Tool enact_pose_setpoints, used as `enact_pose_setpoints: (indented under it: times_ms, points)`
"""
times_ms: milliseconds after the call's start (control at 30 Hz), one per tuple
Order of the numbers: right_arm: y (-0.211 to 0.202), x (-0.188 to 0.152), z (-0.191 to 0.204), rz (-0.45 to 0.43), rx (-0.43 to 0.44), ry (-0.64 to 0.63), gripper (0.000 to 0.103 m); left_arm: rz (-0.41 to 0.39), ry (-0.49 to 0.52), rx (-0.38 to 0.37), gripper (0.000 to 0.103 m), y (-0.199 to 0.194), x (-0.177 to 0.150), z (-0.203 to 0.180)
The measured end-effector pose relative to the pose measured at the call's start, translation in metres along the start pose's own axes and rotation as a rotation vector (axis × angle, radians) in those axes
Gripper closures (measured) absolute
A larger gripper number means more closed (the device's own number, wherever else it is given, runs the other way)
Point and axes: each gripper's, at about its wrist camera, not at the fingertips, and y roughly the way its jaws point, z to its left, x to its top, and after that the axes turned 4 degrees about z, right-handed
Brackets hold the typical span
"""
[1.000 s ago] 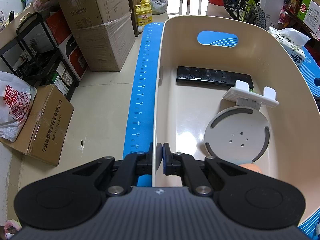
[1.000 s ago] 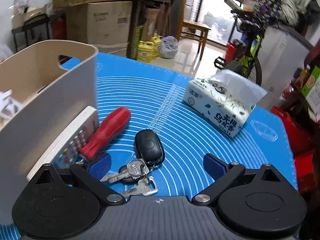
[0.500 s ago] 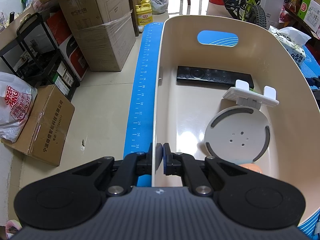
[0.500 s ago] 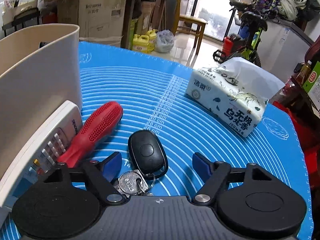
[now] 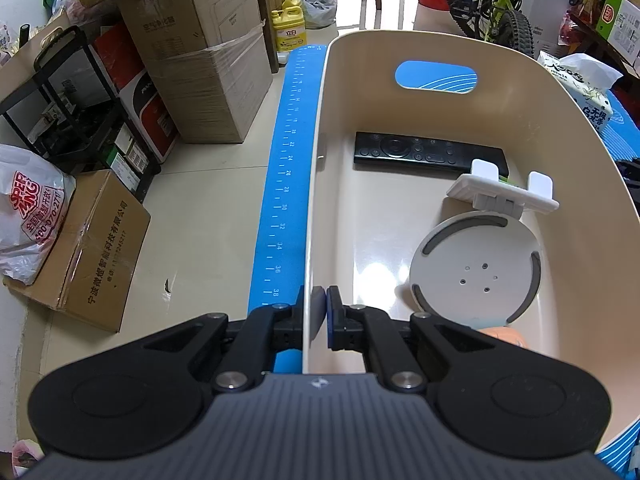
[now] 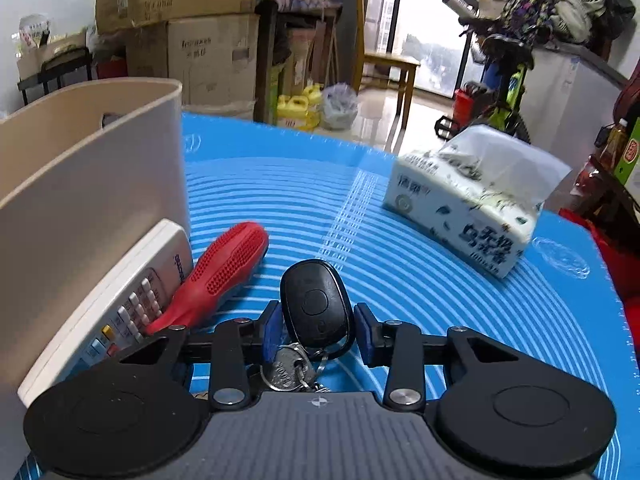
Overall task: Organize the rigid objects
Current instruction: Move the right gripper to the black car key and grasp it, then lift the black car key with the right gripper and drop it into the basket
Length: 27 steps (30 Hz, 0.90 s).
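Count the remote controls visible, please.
2: a black remote lies inside the beige bin; a white remote leans against its outer wall. Others may be hidden.

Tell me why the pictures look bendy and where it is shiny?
Left wrist view: the fisheye lens bows the beige bin rim, and light glares on its glossy floor. Right wrist view: the tissue pack looks slightly blurred, and the window behind is washed out.

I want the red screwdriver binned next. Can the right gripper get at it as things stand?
Probably not yet: the right gripper, whose fingers have just been closing, has the black key fob between them. The red screwdriver lies uncovered on the mat, wedged beside the white remote.
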Motion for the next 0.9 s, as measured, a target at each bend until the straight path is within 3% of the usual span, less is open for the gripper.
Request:
enact_pose_setpoints:
  times_ms: [267, 633, 700, 733, 900]
  points:
    - [-0.028, -0.001, -0.003, -0.093, -0.004, -0.010, 0.059, 0.000, 0.000, 0.001, 0.095, 0.000, 0.000, 0.000]
    - [-0.076, 0.003, 0.003, -0.239, 0.057, -0.006, 0.060, -0.001, 0.000, 0.001, 0.095, 0.000, -0.001, 0.000]
    - [-0.085, 0.006, 0.002, -0.269, 0.069, -0.002, 0.069, -0.002, -0.002, 0.000, 0.095, 0.000, 0.000, 0.000]
    - [-0.090, 0.008, 0.002, -0.279, 0.075, -0.004, 0.085, -0.002, -0.001, 0.000, 0.095, 0.000, -0.001, 0.000]
    - [-0.104, 0.017, 0.001, -0.304, 0.094, -0.006, 0.085, -0.003, -0.001, 0.001, 0.095, 0.000, -0.001, 0.000]
